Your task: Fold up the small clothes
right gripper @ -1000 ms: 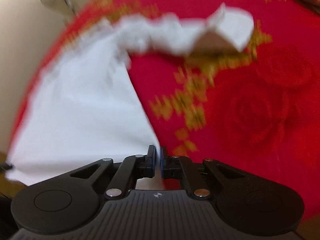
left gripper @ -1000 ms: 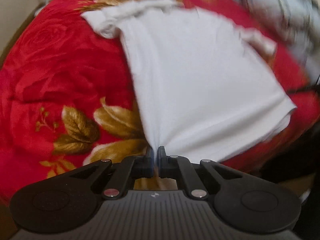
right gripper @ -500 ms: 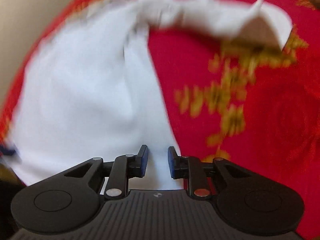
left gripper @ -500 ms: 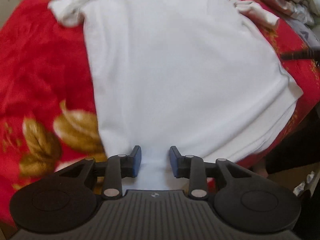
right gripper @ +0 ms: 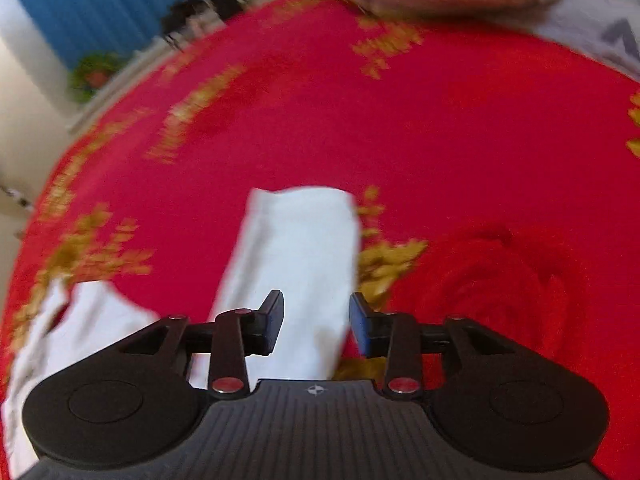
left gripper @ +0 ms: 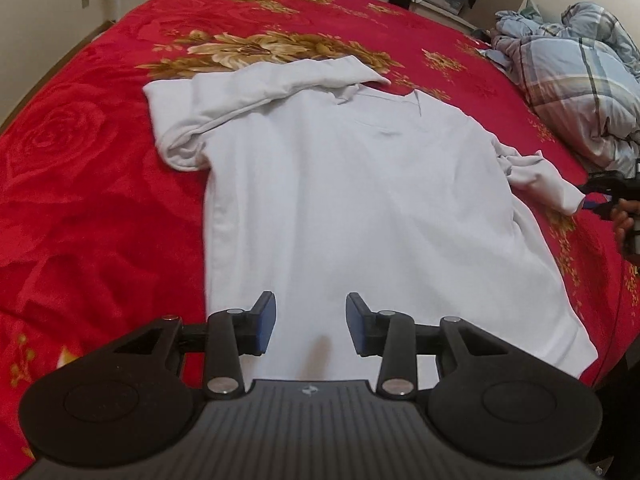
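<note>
- We see a white shirt [left gripper: 360, 208] lying flat across the centre of the left wrist view, on a red blanket [left gripper: 80, 200] patterned with gold flowers.
- Its left sleeve [left gripper: 224, 108] lies folded in the upper left of the frame; the other sleeve [left gripper: 540, 180] bunches at the right edge.
- Our left gripper [left gripper: 311, 324] is released, jaws spread over the shirt's hem at the bottom centre, holding nothing.
- Our right gripper [right gripper: 316, 322], in its own blurred view, is also released, jaws apart above that sleeve [right gripper: 296, 264] at the frame's centre.
- A plaid quilt [left gripper: 580, 80] is heaped in the upper right.
</note>
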A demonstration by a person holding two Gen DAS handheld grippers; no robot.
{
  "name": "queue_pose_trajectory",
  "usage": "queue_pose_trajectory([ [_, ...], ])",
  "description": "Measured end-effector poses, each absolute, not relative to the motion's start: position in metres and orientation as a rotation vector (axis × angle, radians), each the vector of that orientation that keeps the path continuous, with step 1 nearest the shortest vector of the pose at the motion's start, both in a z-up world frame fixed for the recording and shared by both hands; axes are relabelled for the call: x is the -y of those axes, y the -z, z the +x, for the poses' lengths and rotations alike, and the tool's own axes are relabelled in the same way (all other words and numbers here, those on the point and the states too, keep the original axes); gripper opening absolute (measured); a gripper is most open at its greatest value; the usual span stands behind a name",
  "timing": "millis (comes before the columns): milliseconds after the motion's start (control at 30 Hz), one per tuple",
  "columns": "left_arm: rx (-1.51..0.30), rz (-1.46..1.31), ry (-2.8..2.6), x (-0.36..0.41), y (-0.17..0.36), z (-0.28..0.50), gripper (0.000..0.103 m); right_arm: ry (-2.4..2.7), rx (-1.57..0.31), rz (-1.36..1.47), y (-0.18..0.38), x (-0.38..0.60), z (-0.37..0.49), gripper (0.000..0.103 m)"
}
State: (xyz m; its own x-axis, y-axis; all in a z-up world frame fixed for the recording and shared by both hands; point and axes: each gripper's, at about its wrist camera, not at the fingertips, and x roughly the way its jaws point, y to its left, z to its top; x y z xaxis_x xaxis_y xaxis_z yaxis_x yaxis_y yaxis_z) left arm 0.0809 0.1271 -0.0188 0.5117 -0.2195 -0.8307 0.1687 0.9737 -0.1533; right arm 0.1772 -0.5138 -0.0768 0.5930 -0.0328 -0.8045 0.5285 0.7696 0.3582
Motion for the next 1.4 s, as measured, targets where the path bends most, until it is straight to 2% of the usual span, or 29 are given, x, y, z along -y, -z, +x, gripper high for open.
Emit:
queue_pose_trajectory([
  [100,-1.001,-0.048,0.247,-0.12,0.039,0.095,0.043,0.344,-0.949,0.607,0.109,0.522,0.202,0.04],
  [133,-1.0,-0.043,0.25,-0.117,0.041,0.098,0.043,0.334,-0.94,0.565,0.111,0.521,0.21,0.033],
  [167,-0.998,-0.037,0.251,-0.114,0.042,0.1,0.043,0.325,-0.931,0.514,0.111,0.517,0.215,0.022],
  [200,-0.998,-0.032,0.25,-0.112,0.046,0.105,0.043,0.299,-0.919,0.461,0.108,0.513,0.222,0.002],
  [367,-1.008,-0.029,0.227,-0.111,0.056,0.124,0.043,0.17,-0.731,0.425,0.073,0.527,0.242,0.001],
  [500,-1.012,-0.036,0.214,-0.112,0.058,0.129,0.043,0.466,-0.367,0.59,0.031,0.606,0.211,0.001],
  [567,-1.019,-0.028,0.217,-0.11,0.061,0.13,0.043,0.621,-0.265,0.63,0.031,0.64,0.19,0.001],
  [767,-1.039,-0.015,0.227,-0.106,0.065,0.134,0.043,0.695,-0.525,0.787,0.13,0.69,0.179,0.001],
  [867,-1.034,-0.015,0.244,-0.105,0.064,0.135,0.043,0.728,-0.53,0.838,0.147,0.701,0.172,0.001],
  [967,-1.033,-0.016,0.255,-0.103,0.062,0.134,0.043,0.851,-0.498,0.813,0.132,0.709,0.158,0.013],
  [1133,-1.034,-0.005,0.276,-0.097,0.061,0.132,0.043,0.801,-0.405,0.804,0.108,0.7,0.154,0.014],
  [1167,-1.034,-0.002,0.281,-0.095,0.061,0.132,0.043,0.741,-0.41,0.799,0.105,0.696,0.163,0.017],
  [1200,-1.034,0.001,0.286,-0.093,0.062,0.132,0.043,0.672,-0.429,0.791,0.103,0.692,0.175,0.031],
  [1233,-1.035,0.004,0.289,-0.092,0.062,0.132,0.043,0.604,-0.466,0.78,0.103,0.684,0.19,0.05],
  [1300,-1.035,0.008,0.296,-0.09,0.061,0.133,0.043,0.537,-0.544,0.74,0.103,0.67,0.212,0.065],
  [1400,-1.033,0.009,0.298,-0.087,0.061,0.134,0.043,0.557,-0.751,0.522,0.116,0.64,0.252,0.064],
])
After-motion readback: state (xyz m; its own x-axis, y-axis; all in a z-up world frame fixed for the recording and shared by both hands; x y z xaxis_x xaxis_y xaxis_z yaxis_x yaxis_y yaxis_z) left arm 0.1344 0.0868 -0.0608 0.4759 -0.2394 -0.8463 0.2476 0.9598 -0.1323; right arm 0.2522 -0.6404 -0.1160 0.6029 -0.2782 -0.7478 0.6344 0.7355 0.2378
